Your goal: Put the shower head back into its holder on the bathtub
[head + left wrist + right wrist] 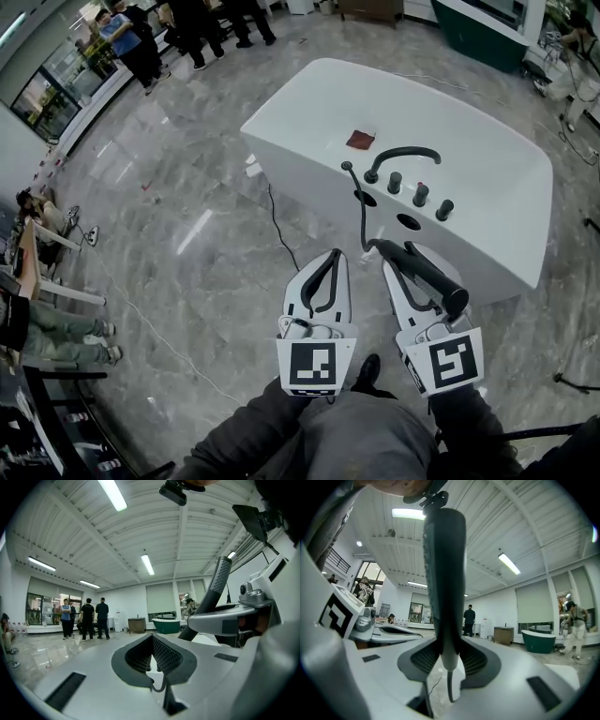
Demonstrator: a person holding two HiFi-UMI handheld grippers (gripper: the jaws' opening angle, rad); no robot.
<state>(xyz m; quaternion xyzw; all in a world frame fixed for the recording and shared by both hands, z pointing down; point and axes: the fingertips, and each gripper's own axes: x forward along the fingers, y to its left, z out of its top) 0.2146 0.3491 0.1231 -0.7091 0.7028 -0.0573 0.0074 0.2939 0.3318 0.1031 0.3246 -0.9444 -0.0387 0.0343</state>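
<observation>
Right gripper [447,654]: jaws closed tight on the shower head [445,573], pinching its dark, slim handle near the lower end where the hose [361,211] leaves. The wand stands up out of the jaws in the right gripper view and lies along the gripper in the head view, just short of the white bathtub [487,187]. Left gripper [152,640]: jaws together at the tips, nothing between them, held beside the right one. The dark oval opening [409,222] on the tub deck, beside three knobs [421,194], is probably the holder. Handling guess: rigid, light, smooth wand that could twist in the pads. The hose looks springy and may drag the tail sideways, so a hold low on the handle suits. No brand or readable text, only square markers on the gripper cubes.
</observation>
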